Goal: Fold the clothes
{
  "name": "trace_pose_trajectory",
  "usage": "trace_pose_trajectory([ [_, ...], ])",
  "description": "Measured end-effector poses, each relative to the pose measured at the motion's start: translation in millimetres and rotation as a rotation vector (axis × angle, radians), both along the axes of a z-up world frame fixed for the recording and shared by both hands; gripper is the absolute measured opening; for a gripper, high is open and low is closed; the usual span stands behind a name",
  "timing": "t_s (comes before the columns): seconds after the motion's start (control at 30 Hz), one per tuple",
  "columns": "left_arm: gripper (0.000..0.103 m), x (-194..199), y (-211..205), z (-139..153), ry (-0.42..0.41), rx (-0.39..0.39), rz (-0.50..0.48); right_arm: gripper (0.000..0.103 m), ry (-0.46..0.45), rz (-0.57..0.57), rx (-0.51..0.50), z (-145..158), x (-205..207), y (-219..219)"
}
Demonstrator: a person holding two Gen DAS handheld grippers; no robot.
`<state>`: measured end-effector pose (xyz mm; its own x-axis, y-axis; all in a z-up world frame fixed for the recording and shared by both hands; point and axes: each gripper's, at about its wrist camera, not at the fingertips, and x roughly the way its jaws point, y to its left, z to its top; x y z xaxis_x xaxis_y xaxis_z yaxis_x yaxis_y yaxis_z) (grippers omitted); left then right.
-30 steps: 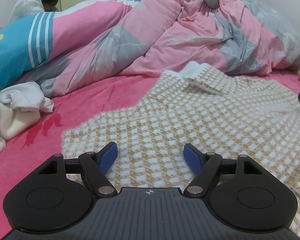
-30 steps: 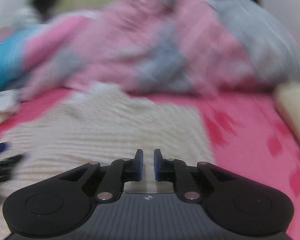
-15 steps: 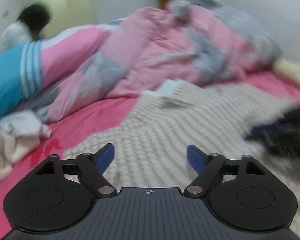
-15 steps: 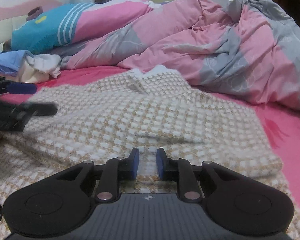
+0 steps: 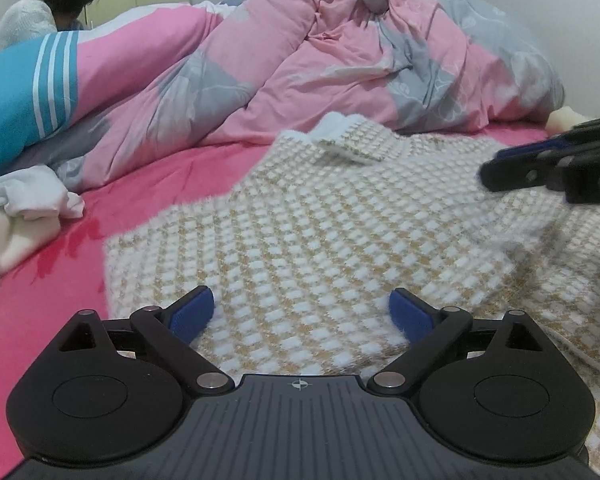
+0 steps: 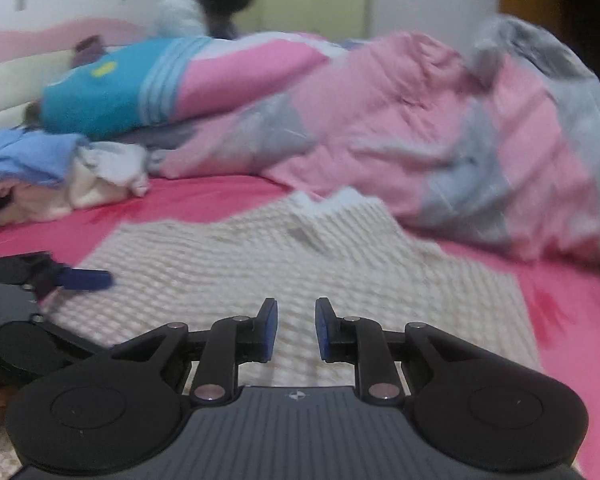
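Claws first: our left claw (image 5: 302,312) has its blue pads spread wide apart, holding nothing, low over the near part of the checked sweater (image 5: 340,232). Our right claw (image 6: 296,330) has its pads drawn close with a narrow gap between them and nothing pinched there; it too hangs over the sweater (image 6: 284,256), though the right wrist view is blurred.

In the left wrist view we see the right claw (image 5: 556,160) coming in at 3 o'clock, above the sweater's right side. In the right wrist view the left claw (image 6: 80,280) shows at 9 o'clock, one blue pad reaching over the sweater's left edge.

The sweater, a white and tan weave, lies spread flat on the pink bed sheet (image 5: 148,192), its collar (image 5: 340,144) at 12 o'clock from our left claw, pointing away from us. A fold or ridge of it rises at about 3 o'clock in the left wrist view, under the right claw.

Beyond the collar, at 12 o'clock, a pink and grey duvet (image 5: 340,72) is heaped across the bed. At 10 o'clock lies a blue and pink pillow (image 5: 40,92) with white stripes, and at 9 o'clock a small pile of white and cream clothes (image 5: 24,216). At 11 o'clock, behind the pillow, a person (image 5: 48,8) sits with head bent.
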<state>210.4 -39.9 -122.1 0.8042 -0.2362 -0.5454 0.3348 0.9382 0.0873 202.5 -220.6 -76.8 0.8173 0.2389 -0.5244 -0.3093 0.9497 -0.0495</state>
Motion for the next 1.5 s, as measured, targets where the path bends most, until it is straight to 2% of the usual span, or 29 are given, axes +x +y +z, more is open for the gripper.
trace_pose_trajectory([
  [0.1, 0.096, 1, 0, 0, 0.003, 0.001, 0.002, 0.025, 0.079, 0.002, -0.007, -36, 15, 4],
  [0.2, 0.096, 0, 3, 4, 0.005, -0.016, 0.001, 0.025, 0.069, -0.005, 0.064, -41, 17, -5],
  [0.3, 0.093, -2, 9, 14, 0.009, -0.04, 0.018, 0.025, 0.067, -0.005, 0.069, -42, 16, -6],
  [0.4, 0.094, -12, 21, 30, -0.033, -0.065, 0.037, 0.025, 0.065, -0.004, 0.074, -43, 16, -7],
  [0.53, 0.094, -6, 34, 18, 0.037, -0.005, 0.092, 0.025, 0.063, -0.004, 0.08, -44, 15, -9],
  [0.67, 0.1, 1, 52, 8, 0.104, -0.124, 0.121, 0.025, 0.063, -0.005, 0.076, -44, 14, -8],
  [0.77, 0.101, 3, 54, 5, 0.115, -0.147, 0.133, 0.025, 0.077, -0.011, 0.071, -39, 15, -7],
  [0.83, 0.101, 1, 54, 5, 0.107, -0.144, 0.133, 0.026, 0.077, -0.027, 0.071, -28, 15, -4],
  [1.0, 0.101, 0, 55, 4, 0.104, -0.151, 0.135, 0.025, -0.025, 0.036, 0.049, 2, 11, 21],
  [1.07, 0.101, 0, 55, 3, 0.102, -0.152, 0.136, 0.026, 0.007, 0.053, 0.022, -9, 20, 32],
  [1.13, 0.101, 0, 54, 3, 0.102, -0.15, 0.138, 0.026, 0.081, 0.048, 0.009, -39, 33, 37],
  [1.17, 0.101, 0, 54, 2, 0.103, -0.149, 0.139, 0.026, 0.084, 0.046, 0.019, -46, 34, 36],
  [1.27, 0.101, -2, 53, 4, 0.094, -0.147, 0.142, 0.026, 0.087, 0.043, 0.043, -41, 33, 32],
  [1.4, 0.095, -9, 55, 19, 0.052, -0.137, 0.148, 0.026, 0.085, 0.044, 0.047, -41, 34, 31],
  [1.5, 0.095, -12, 59, 37, -0.005, -0.18, 0.135, 0.026, 0.083, 0.044, 0.051, -42, 34, 31],
])
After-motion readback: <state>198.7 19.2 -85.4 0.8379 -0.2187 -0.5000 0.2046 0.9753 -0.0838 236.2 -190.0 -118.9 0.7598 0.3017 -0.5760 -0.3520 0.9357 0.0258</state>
